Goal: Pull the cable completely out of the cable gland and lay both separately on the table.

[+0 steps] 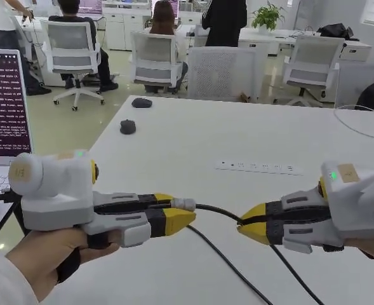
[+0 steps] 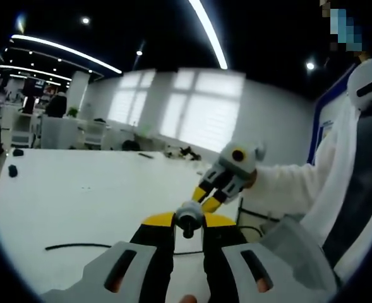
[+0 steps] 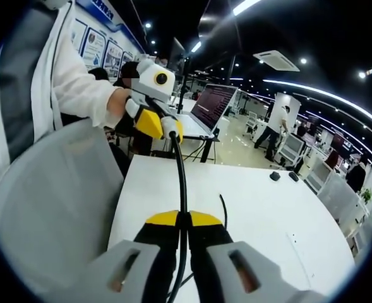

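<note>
Above table (image 1: 250, 136), L gripper (image 1: 185, 213) clamps cable gland (image 1: 183, 204), R gripper (image 1: 242, 226) pinches cable (image 1: 215, 210); pull-out step in hand, next needs grippers drawn straight apart.

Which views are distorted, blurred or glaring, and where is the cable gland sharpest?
Head view: even light, no bending, cable gland and cable sharp. Left gripper view: fisheye bending, windows washed out, cable gland slightly soft. Right gripper view: fisheye bending, ceiling lights glare, cable sharp.

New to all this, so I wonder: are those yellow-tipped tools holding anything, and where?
The left gripper grips the cable gland by its body; the right gripper pinches the black cable partway along.
</note>
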Demonstrator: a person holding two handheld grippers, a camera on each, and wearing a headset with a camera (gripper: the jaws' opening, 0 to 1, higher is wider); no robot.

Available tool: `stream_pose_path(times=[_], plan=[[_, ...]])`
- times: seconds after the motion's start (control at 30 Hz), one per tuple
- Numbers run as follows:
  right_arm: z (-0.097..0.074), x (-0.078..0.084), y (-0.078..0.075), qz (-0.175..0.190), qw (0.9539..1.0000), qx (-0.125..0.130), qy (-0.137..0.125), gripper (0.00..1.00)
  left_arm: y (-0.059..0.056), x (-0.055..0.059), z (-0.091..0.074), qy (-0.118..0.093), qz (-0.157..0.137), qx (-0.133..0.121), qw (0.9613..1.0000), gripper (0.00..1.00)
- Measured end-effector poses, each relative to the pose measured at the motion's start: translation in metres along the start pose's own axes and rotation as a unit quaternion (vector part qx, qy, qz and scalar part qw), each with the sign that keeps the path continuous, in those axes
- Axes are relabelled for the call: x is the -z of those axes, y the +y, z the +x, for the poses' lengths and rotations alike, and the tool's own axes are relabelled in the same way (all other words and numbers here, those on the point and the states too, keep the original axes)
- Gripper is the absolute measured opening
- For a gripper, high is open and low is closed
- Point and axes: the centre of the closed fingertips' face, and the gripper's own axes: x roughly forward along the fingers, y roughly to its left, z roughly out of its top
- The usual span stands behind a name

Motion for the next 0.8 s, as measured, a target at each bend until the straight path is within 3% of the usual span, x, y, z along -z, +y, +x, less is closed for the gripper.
stream_pose_path(times=[0.5,0.7,0.8], plan=[[0.000,0.029,-0.010,0.024,0.9995,0.016,0.013,0.03,0.014,0.003,-0.023,-0.010,-0.008,-0.031,0.9994,0.16],[0.004,0.042,-0.022,0.038,0.9987,0.026,0.019,0.03,0.013,-0.001,-0.034,-0.022,-0.010,-0.030,0.9993,0.16],[0.010,0.053,-0.028,0.045,0.9982,0.029,0.027,0.03,0.009,0.003,-0.035,-0.017,0.000,-0.029,0.9994,0.17]])
